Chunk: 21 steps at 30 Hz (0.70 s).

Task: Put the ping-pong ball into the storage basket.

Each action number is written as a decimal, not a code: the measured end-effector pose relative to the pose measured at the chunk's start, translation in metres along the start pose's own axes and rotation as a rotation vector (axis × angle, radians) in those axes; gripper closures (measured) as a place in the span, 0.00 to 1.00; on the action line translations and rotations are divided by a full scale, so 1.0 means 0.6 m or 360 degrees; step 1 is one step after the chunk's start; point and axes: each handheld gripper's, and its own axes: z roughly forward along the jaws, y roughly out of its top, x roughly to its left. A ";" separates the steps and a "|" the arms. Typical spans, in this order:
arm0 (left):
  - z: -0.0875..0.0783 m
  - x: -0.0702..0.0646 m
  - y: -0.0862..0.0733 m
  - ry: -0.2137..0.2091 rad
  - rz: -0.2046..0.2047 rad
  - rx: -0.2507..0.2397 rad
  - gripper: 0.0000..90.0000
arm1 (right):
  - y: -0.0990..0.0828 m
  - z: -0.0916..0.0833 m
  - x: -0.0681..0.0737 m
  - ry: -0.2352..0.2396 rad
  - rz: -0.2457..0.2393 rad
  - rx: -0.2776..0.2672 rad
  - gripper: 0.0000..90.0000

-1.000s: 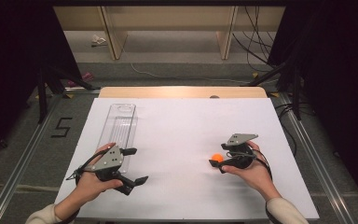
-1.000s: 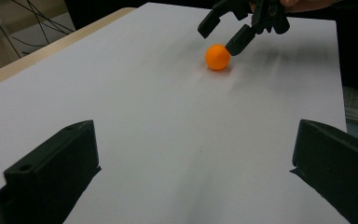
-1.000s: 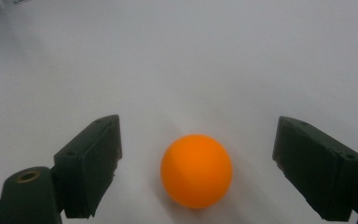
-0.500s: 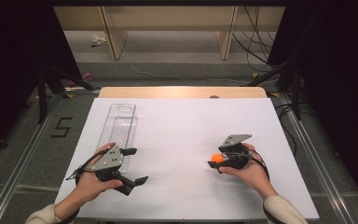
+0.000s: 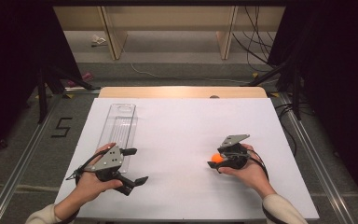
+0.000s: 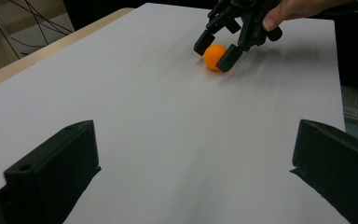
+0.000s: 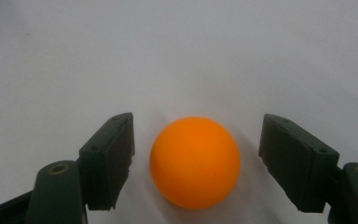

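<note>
An orange ball (image 5: 217,158) (image 6: 214,57) (image 7: 195,162) rests on the white sheet at the right of the table. My right gripper (image 5: 216,161) (image 6: 213,56) (image 7: 196,158) straddles it, pointing left. Its jaws have just been closing with the ball between them, and a small gap still shows on each side of the ball, so the pads do not press on it. My left gripper (image 5: 137,165) (image 6: 196,163) lies near the front left, jaws wide open with nothing between them, and faces the ball across the sheet.
A clear plastic tray (image 5: 121,121) lies lengthwise at the left, just beyond my left hand. The white sheet (image 5: 182,126) covers the table, with a wooden strip (image 5: 182,92) along its far edge. Dark stands and cables border both sides.
The right gripper's jaws have narrowed around the orange ball, which stays on the sheet. The right hand shifted slightly. The left hand has not moved.
</note>
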 end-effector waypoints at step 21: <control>0.000 0.000 0.000 -0.0003 -0.0001 0.0001 0.00 | -0.001 0.003 -0.001 0.0004 0.0002 0.0013 0.35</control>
